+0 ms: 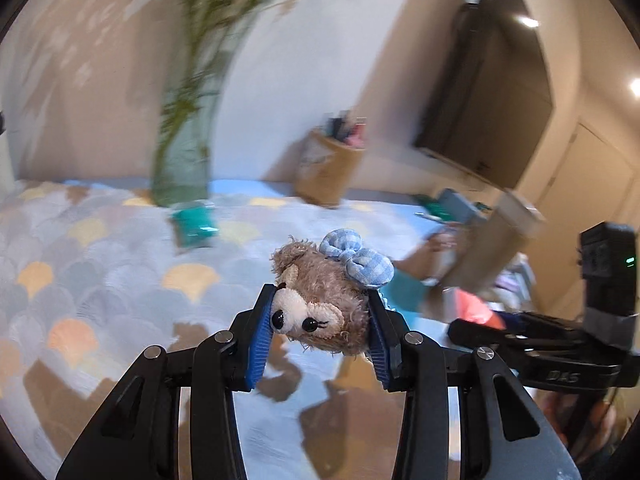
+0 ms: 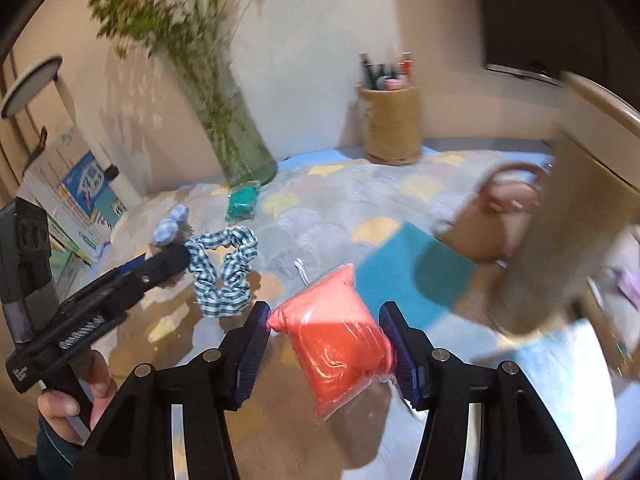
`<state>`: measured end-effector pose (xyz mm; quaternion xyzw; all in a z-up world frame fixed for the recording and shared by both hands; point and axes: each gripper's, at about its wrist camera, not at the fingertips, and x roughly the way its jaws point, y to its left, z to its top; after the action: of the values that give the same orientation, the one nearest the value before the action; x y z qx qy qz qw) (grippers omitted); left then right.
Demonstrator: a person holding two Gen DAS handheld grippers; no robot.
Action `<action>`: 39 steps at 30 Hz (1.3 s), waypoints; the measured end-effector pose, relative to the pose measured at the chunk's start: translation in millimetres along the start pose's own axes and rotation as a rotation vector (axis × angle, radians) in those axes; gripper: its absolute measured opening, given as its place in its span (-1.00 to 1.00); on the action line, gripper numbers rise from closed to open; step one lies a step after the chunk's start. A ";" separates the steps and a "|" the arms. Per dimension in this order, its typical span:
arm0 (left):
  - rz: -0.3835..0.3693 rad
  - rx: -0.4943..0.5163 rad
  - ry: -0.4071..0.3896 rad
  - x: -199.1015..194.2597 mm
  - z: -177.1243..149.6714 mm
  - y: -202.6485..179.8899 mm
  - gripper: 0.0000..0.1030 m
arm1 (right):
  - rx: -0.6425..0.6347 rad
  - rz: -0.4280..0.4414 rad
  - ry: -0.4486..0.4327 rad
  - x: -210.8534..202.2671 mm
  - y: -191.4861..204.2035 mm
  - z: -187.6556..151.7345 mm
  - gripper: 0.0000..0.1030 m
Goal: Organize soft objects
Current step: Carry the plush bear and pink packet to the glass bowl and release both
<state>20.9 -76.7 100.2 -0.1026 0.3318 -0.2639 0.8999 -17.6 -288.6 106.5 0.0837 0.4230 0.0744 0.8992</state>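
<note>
While both grippers hang above the scallop-patterned cloth (image 2: 400, 204), each has a soft thing clamped between its blue pads. The left gripper (image 1: 320, 320) grasps a small plush bear head (image 1: 320, 312) with a blue gingham bow (image 1: 356, 260), squeezed at both cheeks and lifted clear of the cloth. The right gripper (image 2: 326, 340) is clenched on an orange packet in clear wrap (image 2: 340, 336), also held off the surface. On the cloth lie a blue-and-white gingham scrunchie (image 2: 224, 268) just beside the left gripper's tip, a teal packet (image 2: 242, 202) near the foot of a glass vase (image 2: 240, 136) of green stems, and a teal square (image 2: 416, 276). A woven pen holder (image 2: 394, 124) stands by the wall. A blurred beige bin (image 2: 568, 216) fills the right side.
</note>
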 end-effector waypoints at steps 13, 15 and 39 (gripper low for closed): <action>-0.197 0.196 0.034 -1.6 -2.4 -138.2 -0.24 | 0.186 -0.081 -0.147 -101.6 -95.4 -38.6 0.07; -0.220 0.236 0.042 5.1 -1.7 -161.1 -0.24 | 0.224 -0.108 -0.174 -116.0 -115.7 -41.7 0.07; -0.090 0.476 0.029 161.9 -4.2 -330.7 -0.19 | 0.466 -0.221 -0.231 -113.9 -298.6 68.3 0.14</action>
<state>-12.6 -442.3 128.0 0.1015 0.2682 -0.3758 0.8812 -17.9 -609.0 170.8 0.2493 0.3301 -0.1335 0.9006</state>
